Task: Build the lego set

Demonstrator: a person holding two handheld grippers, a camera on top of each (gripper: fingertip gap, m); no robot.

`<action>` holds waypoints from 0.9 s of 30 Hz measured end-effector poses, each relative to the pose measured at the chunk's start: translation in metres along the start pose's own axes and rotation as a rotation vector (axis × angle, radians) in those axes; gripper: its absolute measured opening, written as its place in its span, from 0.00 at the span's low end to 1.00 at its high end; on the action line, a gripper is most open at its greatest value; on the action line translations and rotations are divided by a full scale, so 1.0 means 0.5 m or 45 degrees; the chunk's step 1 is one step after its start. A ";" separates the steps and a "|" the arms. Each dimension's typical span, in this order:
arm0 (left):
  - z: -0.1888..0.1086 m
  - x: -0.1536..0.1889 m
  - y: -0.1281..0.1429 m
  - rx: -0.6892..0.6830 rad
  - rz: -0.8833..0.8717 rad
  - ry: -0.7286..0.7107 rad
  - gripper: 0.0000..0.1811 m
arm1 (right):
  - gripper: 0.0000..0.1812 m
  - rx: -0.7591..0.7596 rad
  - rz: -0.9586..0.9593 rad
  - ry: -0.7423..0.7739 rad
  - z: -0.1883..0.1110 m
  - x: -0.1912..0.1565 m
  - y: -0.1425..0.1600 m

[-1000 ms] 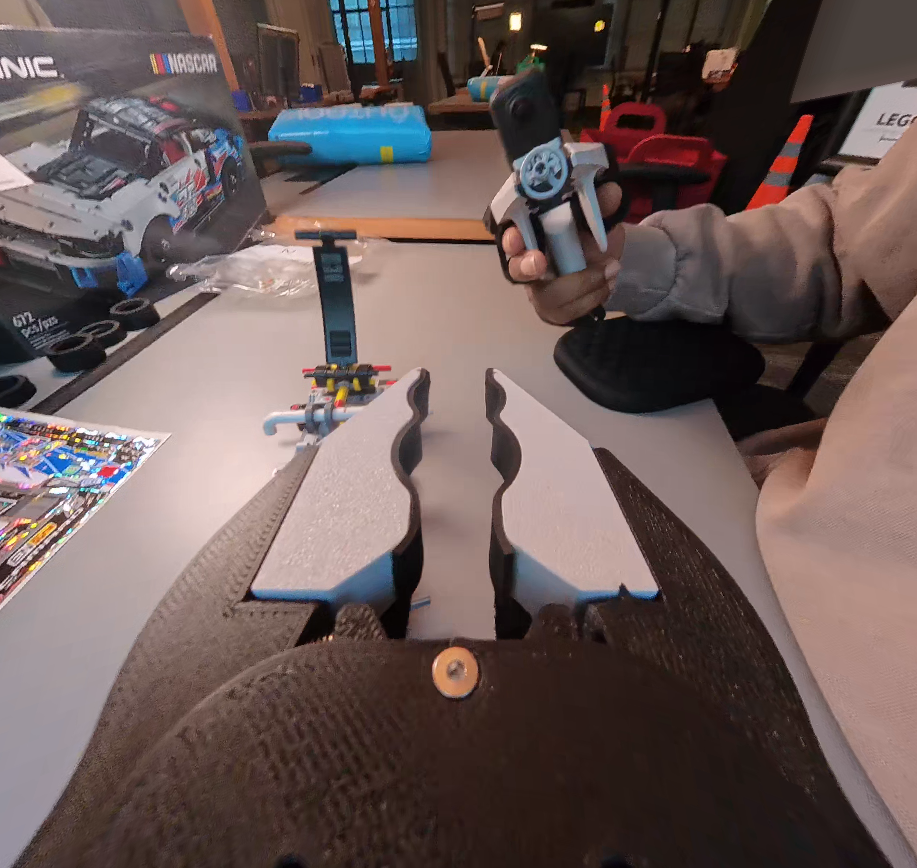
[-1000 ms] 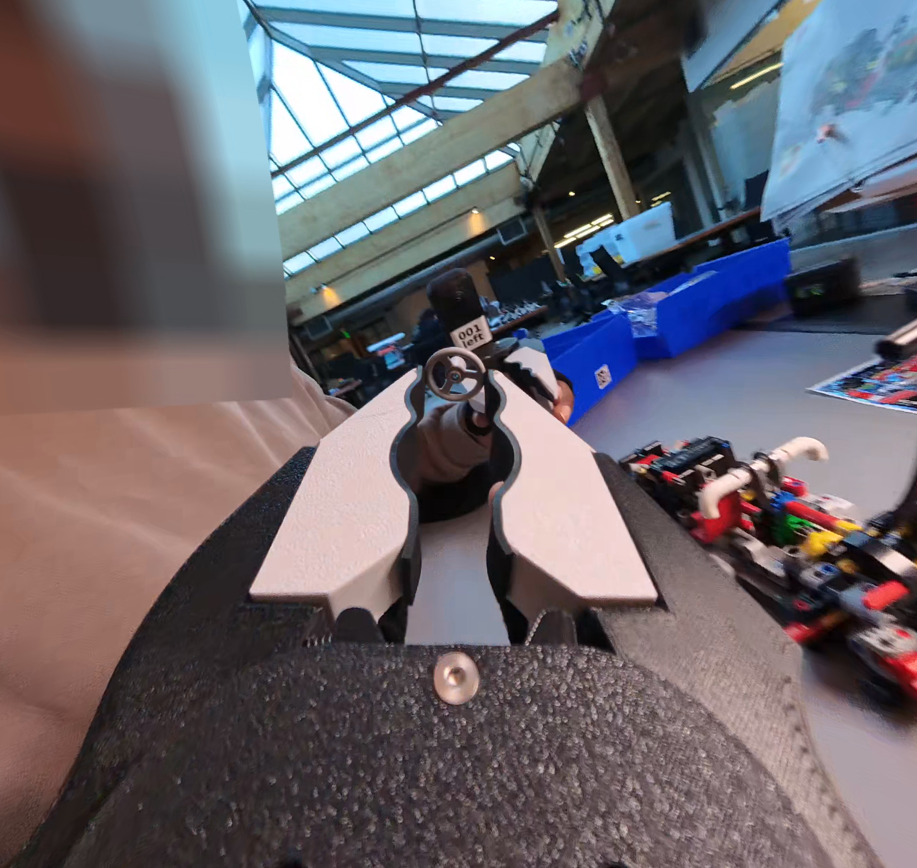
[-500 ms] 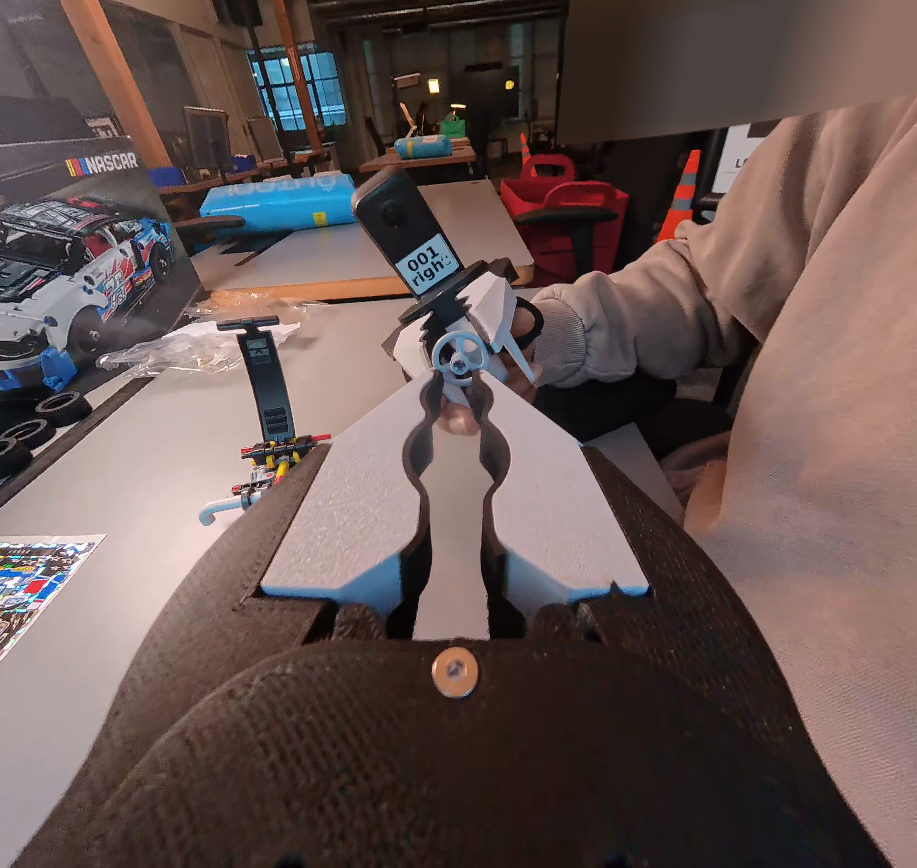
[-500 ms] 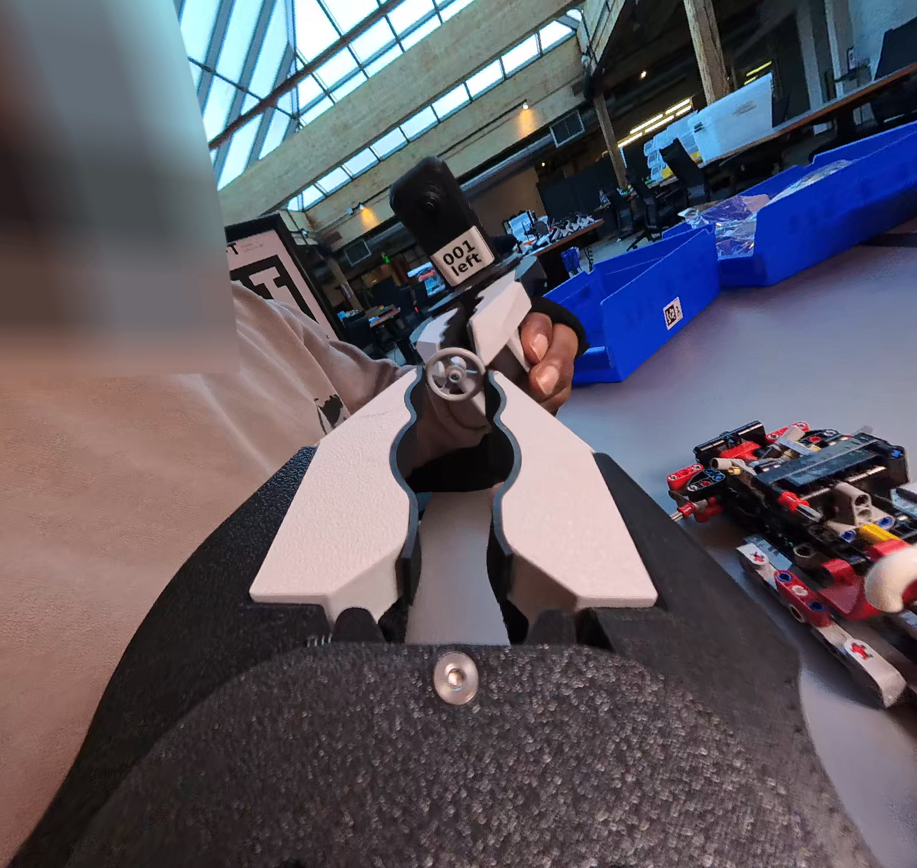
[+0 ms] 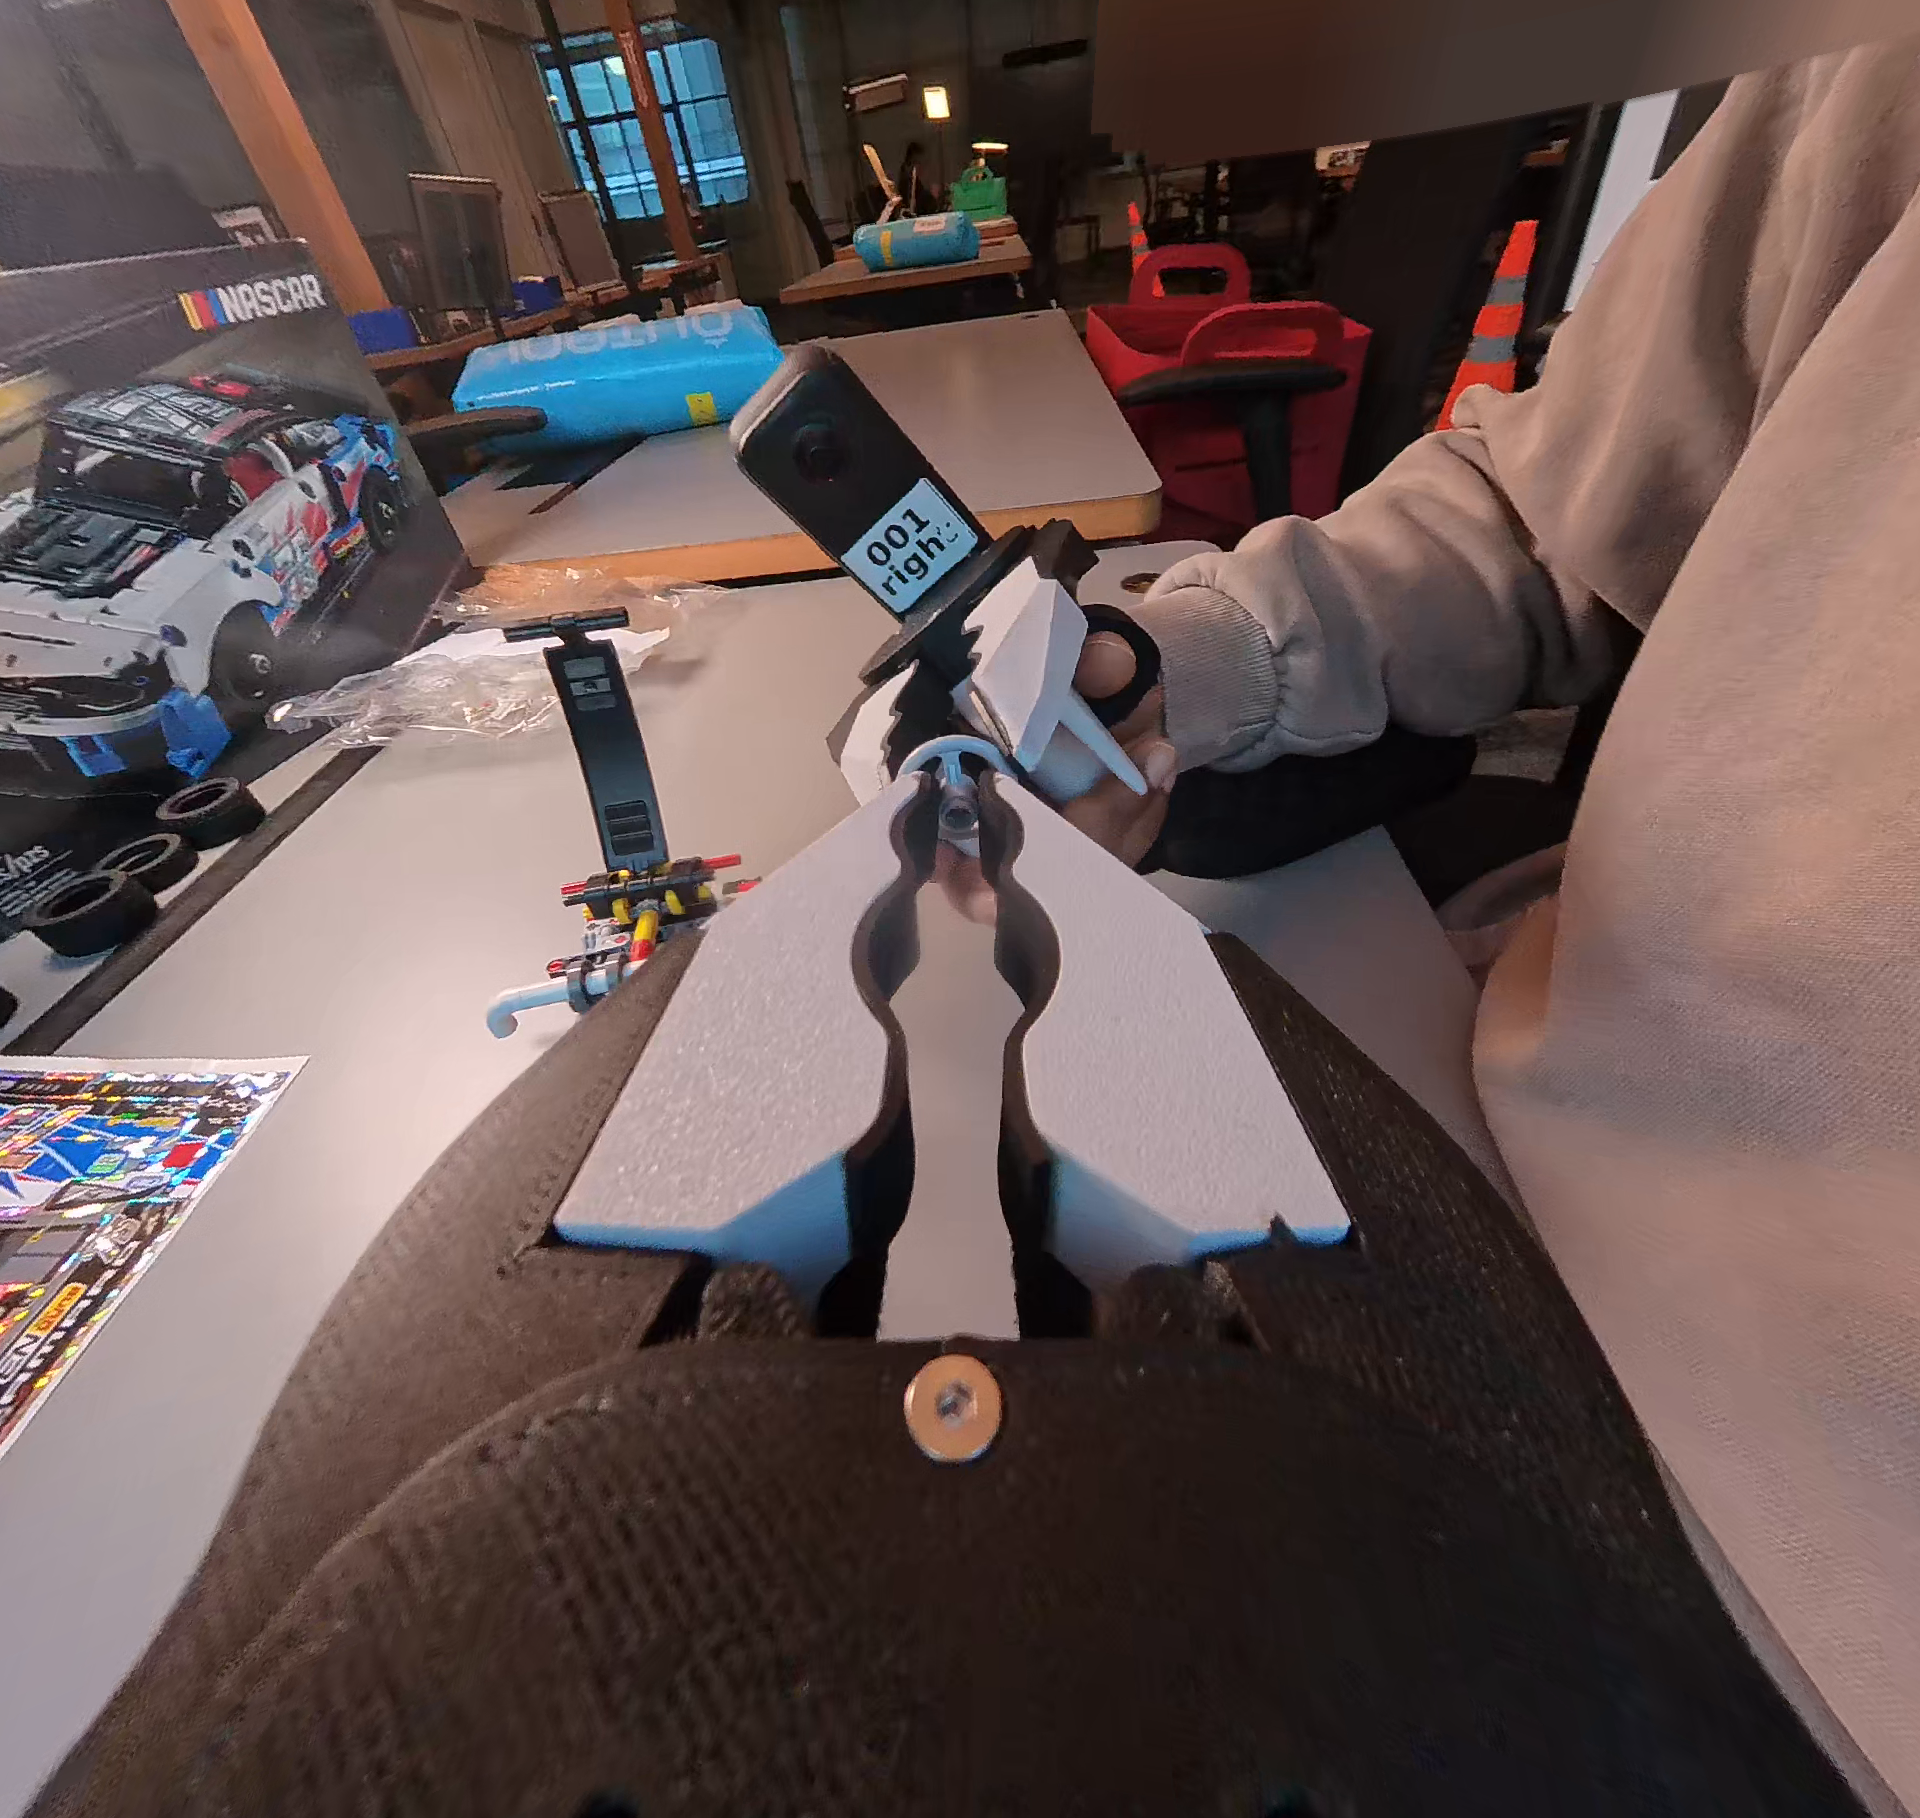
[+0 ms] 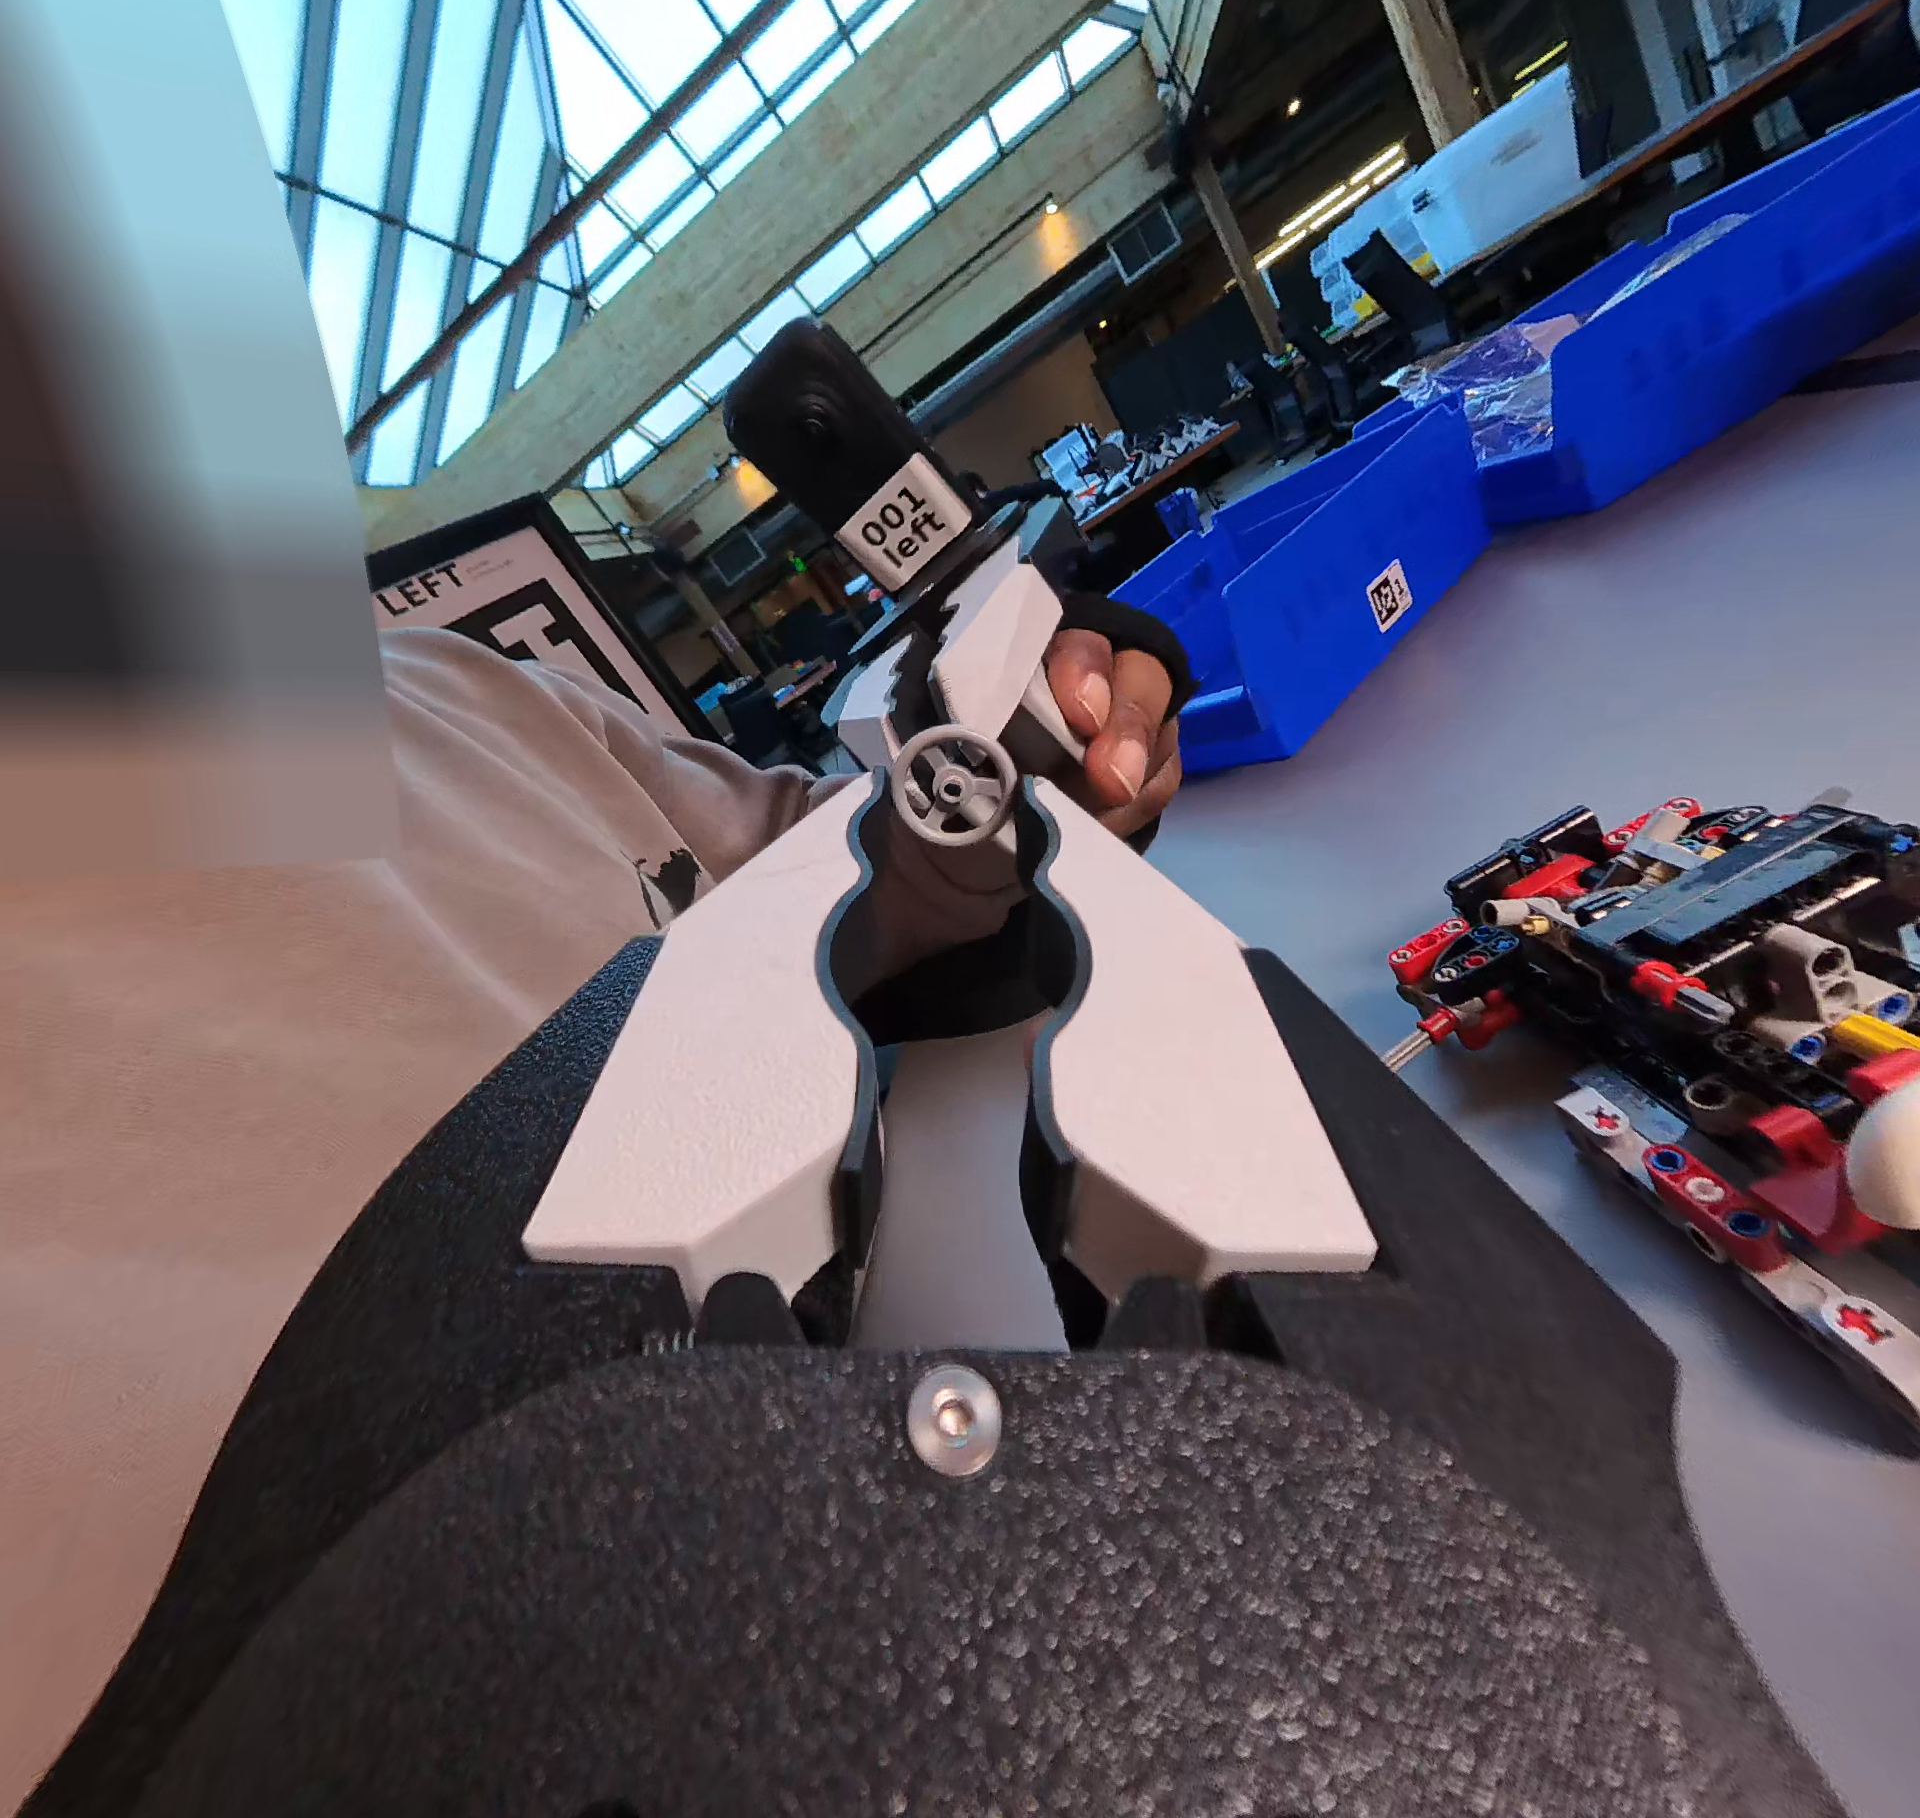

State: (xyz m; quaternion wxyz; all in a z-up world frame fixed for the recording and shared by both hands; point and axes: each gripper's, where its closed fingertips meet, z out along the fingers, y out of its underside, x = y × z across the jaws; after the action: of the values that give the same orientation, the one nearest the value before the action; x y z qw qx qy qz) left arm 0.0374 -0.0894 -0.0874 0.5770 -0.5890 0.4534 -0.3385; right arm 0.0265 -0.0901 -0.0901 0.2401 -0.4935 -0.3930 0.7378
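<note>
1. Open room: in the left wrist view the grey bench (image 5: 364,937) lies bare from 9 to 11 o'clock of my left hand-held gripper (image 5: 956,812). Its near edge runs along my sweater at 3 o'clock.
2. In the right wrist view, bare bench reaches from 1 o'clock of my right hand-held gripper (image 6: 954,802) to the blue bins (image 6: 1340,563).
3. Cut off: the sticker sheet (image 5: 94,1176) at 8 o'clock and the set's box (image 5: 187,521) at 10 o'clock leave the frame. The lego chassis (image 6: 1683,958) runs off at 3 o'clock.
4. Hard to make out: my left fingertips sit nearly together on either side of the steering wheel (image 5: 940,752) hub. I cannot tell whether they pinch it.
5. My right hand-held gripper is clenched on the steering wheel (image 6: 954,786). The rim sits between its tips, up off the bench.
6. The wheel is small and grey, with three spokes and a round hub.
7. The chassis is black with red, yellow and blue pins and lies flat on the bench. Loose black tyres (image 5: 208,810) lie by the box.
</note>
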 end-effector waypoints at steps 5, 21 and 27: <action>-0.004 -0.054 0.022 -0.011 -0.104 -0.181 0.03 | 0.15 -0.011 -0.221 0.338 -0.013 0.044 -0.010; 0.013 -0.083 0.066 0.008 -0.476 -0.178 0.03 | 0.07 -0.114 -0.591 0.946 -0.034 0.086 -0.001; 0.021 -0.078 0.066 -0.007 -0.453 -0.179 0.03 | 0.00 -0.176 -0.721 1.023 -0.030 0.097 0.008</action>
State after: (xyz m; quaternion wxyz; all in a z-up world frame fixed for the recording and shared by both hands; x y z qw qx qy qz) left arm 0.0280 -0.0468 -0.1163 0.5367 -0.6837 0.3015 -0.3920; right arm 0.0210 -0.0512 -0.1226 0.5304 -0.6276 -0.4360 0.3671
